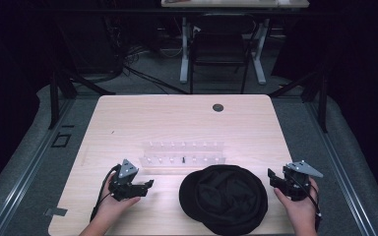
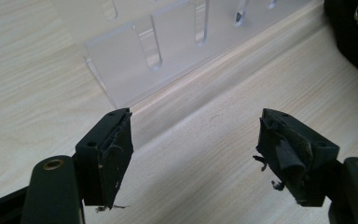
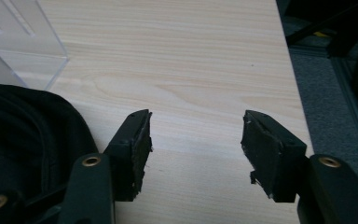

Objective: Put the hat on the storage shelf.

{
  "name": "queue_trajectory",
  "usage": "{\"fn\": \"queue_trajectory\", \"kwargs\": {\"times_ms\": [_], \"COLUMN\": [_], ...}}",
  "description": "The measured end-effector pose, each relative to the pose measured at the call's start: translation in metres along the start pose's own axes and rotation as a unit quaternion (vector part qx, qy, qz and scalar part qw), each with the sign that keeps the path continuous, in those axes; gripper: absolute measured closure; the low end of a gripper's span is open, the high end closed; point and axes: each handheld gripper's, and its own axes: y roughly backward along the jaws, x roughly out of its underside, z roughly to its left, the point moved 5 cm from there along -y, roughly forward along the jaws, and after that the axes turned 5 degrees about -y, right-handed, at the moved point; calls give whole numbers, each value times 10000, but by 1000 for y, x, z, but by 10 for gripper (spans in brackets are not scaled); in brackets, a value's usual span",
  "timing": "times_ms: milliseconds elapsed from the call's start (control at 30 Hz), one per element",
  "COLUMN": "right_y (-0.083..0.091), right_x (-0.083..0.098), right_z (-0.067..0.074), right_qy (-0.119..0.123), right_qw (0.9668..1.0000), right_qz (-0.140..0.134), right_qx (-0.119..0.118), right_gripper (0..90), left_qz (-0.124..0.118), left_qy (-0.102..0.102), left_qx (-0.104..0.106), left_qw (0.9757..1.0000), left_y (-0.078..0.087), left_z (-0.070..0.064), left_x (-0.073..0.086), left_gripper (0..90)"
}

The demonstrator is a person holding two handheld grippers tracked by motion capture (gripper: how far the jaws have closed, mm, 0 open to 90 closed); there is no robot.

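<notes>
Your right gripper (image 3: 195, 149) is hovering with its jaws standing wide apart over bare wood near the bench's (image 3: 177, 56) right edge, nothing lying between them. A black bag (image 3: 23, 140), possibly soft fabric, is sitting just beside the left jaw. A clear acrylic rack (image 3: 23, 42) is showing towards the far left corner.

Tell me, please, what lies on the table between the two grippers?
In the high view, a black cap lies between the left gripper and the right gripper, nearer the right one; bare wood separates it from the left.
</notes>
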Motion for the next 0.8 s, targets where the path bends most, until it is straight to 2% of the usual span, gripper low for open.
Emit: {"fn": "queue_trajectory", "kwargs": {"times_ms": [100,133,167,200,233,267,333,500,533,567,600,633,667,800], "right_y": [2,3,3,5,5,7,8,12,14,14,17,18,18,25], "right_x": [-1,0,0,1,1,1,0,0,-1,-1,0,0,0,2], "right_z": [1,3,3,5,5,7,10,13,13,13,13,12,12,11], "right_qy": [-12,-120,-120,-239,-239,-400,-442,-457,-456,-456,-488,-532,-591,-665], "right_qw": [10000,9998,9998,9995,9995,9985,9981,9980,9981,9981,9977,9973,9969,9954], "right_qz": [22,149,149,205,205,333,353,382,383,383,436,469,487,641], "right_qx": [1,21,21,-51,-51,-186,-245,-191,-184,-184,-179,-183,-187,-252], "right_gripper": [423,428,428,466,466,500,502,520,564,564,603,607,616,639], "left_qz": [-8,40,40,42,64,21,35,-43,-158,-158,-100,-102,-87,-159], "left_qy": [51,53,53,47,42,-18,27,20,150,150,301,313,250,275], "left_qx": [13,59,59,97,128,96,129,217,433,433,587,532,585,590], "left_qw": [10000,10000,10000,9999,9999,9999,9999,9998,9988,9988,9978,9980,9979,9978], "left_y": [-1,-2,-2,-2,-2,-2,-1,2,2,2,1,0,0,3], "left_z": [-2,-4,-4,-6,-6,-7,-8,-9,-10,-10,-11,-12,-13,-17], "left_x": [0,0,0,0,0,-2,-3,-3,-4,-4,-4,-4,-5,-10], "left_gripper": [262,263,284,301,301,304,330,386,400,424,426,426,427,437]}}
